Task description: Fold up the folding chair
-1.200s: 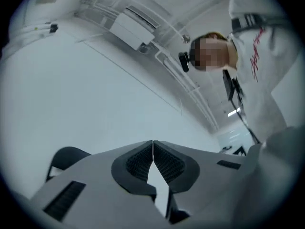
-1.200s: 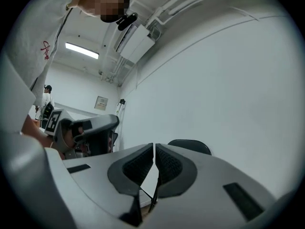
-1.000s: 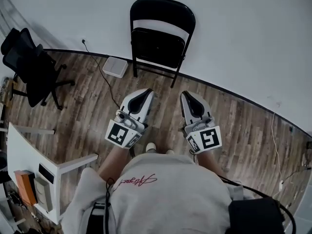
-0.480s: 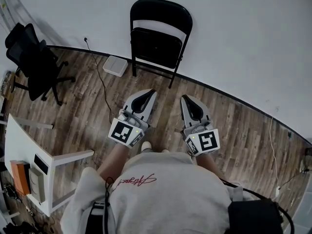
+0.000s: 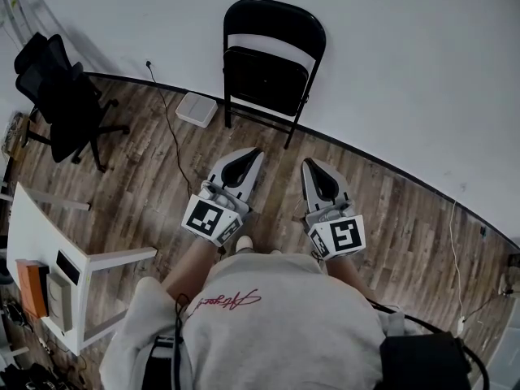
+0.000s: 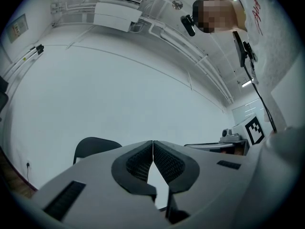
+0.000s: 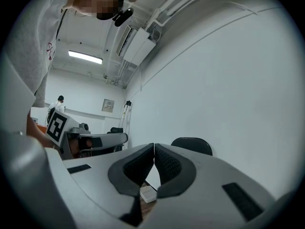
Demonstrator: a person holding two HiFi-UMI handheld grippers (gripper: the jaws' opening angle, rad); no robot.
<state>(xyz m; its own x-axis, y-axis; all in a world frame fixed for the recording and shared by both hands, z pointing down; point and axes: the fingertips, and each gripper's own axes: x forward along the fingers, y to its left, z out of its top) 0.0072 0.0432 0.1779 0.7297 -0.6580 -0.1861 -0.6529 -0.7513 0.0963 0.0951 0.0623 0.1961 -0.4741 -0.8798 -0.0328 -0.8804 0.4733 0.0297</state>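
Nearest the camera, the left gripper point(image 5: 250, 154) and the right gripper point(image 5: 311, 166) are held side by side over the wood-plank floor point(image 5: 146, 185). Each is pointed toward the chair, with its jaws pressed together and nothing between their ribbed black pads. Farther along the floor, a flat white box point(image 5: 196, 109) with a thin cable is seen just beside the chair's legs, and a black office chair point(image 5: 61, 104) stands well apart at the left. The folding chair point(image 5: 272, 63) is shown unfolded, close against the white wall point(image 5: 406, 47) and well apart from both grippers. It is black throughout, with a thin tubular frame, a curved one-piece backrest panel, a flat and seemingly padded seat, and a crossbar between the front legs. The frame is judged to be painted metal: stiff, moderately heavy, smooth and likely slippery under narrow pads. The backrest's top edge is judged the best hold for steadying, and the seat's front edge the best for lifting. The pivots at the seat's sides are best avoided as pinch points.
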